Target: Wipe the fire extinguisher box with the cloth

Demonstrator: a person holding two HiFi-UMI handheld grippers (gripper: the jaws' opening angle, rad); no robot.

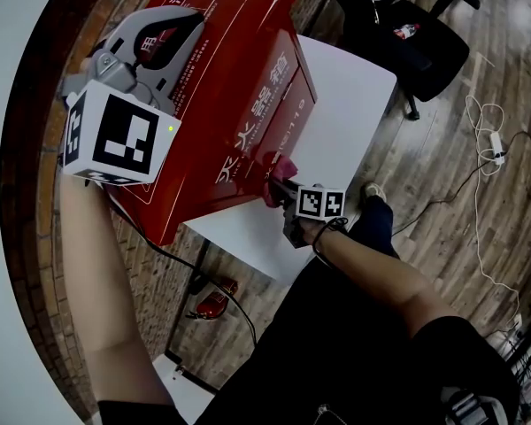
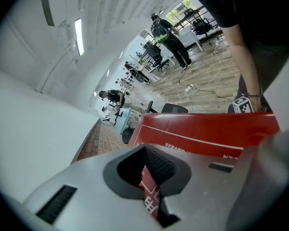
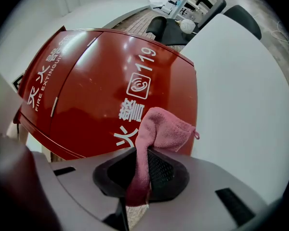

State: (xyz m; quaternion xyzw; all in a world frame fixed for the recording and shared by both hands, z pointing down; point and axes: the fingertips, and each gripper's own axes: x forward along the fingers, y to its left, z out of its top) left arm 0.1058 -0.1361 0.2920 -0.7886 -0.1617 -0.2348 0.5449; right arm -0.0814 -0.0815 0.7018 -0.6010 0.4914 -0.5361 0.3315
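The red fire extinguisher box (image 1: pixel 239 96) with white lettering stands on a white table (image 1: pixel 354 104). My left gripper (image 1: pixel 164 34) is shut and rests on the box's top face (image 2: pixel 207 134), with nothing between its fingers. My right gripper (image 1: pixel 279 189) is shut on a pink cloth (image 1: pixel 280 168) at the lower part of the box's front face. In the right gripper view the cloth (image 3: pixel 160 129) bunches out of the right gripper (image 3: pixel 139 177) beside the white characters on the box front (image 3: pixel 101 81). Whether the cloth touches the box I cannot tell.
A black office chair (image 1: pixel 416 42) stands beyond the table. White cables (image 1: pixel 491 149) lie on the wooden floor at the right. A small red object (image 1: pixel 214 301) lies under the table by the brick wall. People stand far off (image 2: pixel 171 37).
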